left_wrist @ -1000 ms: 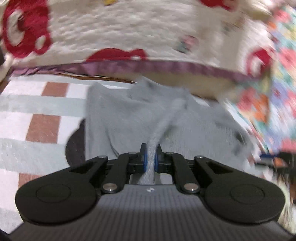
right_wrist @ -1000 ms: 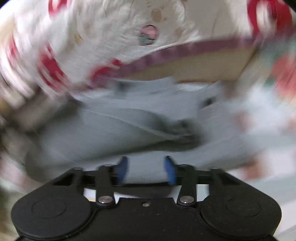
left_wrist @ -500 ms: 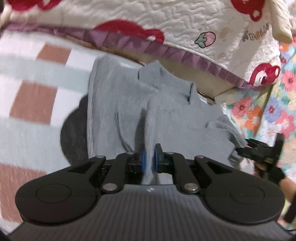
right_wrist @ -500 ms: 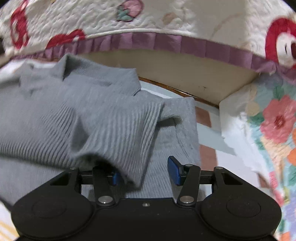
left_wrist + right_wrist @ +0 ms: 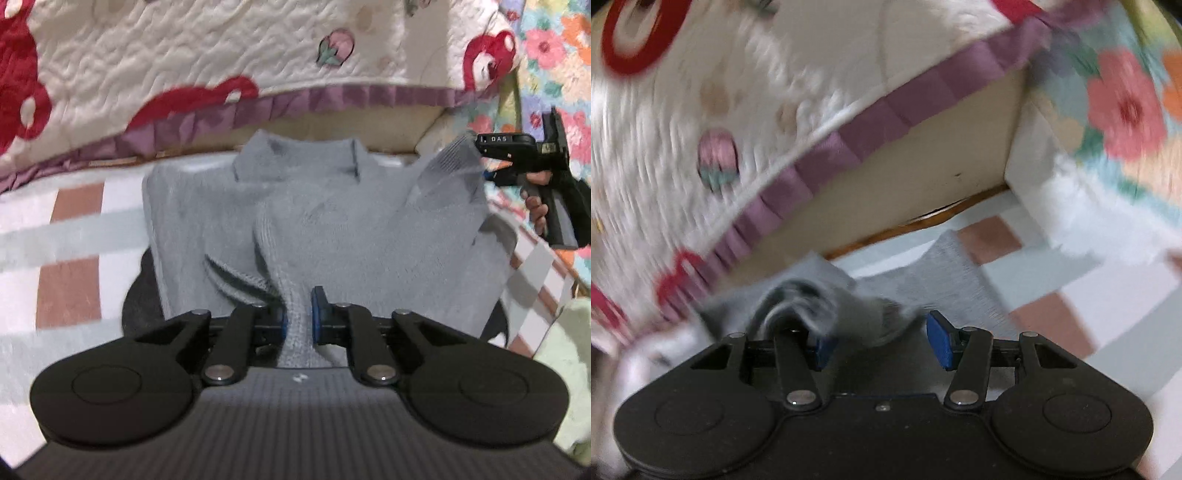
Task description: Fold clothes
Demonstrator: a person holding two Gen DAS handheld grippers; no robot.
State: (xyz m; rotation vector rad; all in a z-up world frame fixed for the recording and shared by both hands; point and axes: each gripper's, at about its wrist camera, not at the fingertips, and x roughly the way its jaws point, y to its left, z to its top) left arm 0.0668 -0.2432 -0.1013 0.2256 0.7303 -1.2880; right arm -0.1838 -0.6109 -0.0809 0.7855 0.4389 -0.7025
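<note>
A grey knit sweater (image 5: 332, 221) lies on the checked mat, collar toward the bed. My left gripper (image 5: 298, 325) is shut on a pinched fold of the sweater near its hem. My right gripper (image 5: 882, 343) is open; the sweater's sleeve cuff (image 5: 809, 299) is draped over its left finger, lifted off the mat. The right gripper also shows in the left wrist view (image 5: 480, 147), holding the sleeve up at the sweater's right side. More grey sweater (image 5: 956, 280) lies on the mat beyond it.
A quilted bedspread with red prints and a purple frill (image 5: 221, 74) hangs over the bed edge behind the sweater. A floral blanket (image 5: 1126, 110) is at the right. The checked mat (image 5: 66, 258) spreads left. A pale green cloth (image 5: 565, 369) lies at the lower right.
The right gripper has lifted and swung right, with the sleeve cuff sliding onto its left finger. The left gripper stays shut on the fold and has tilted toward the collar.
</note>
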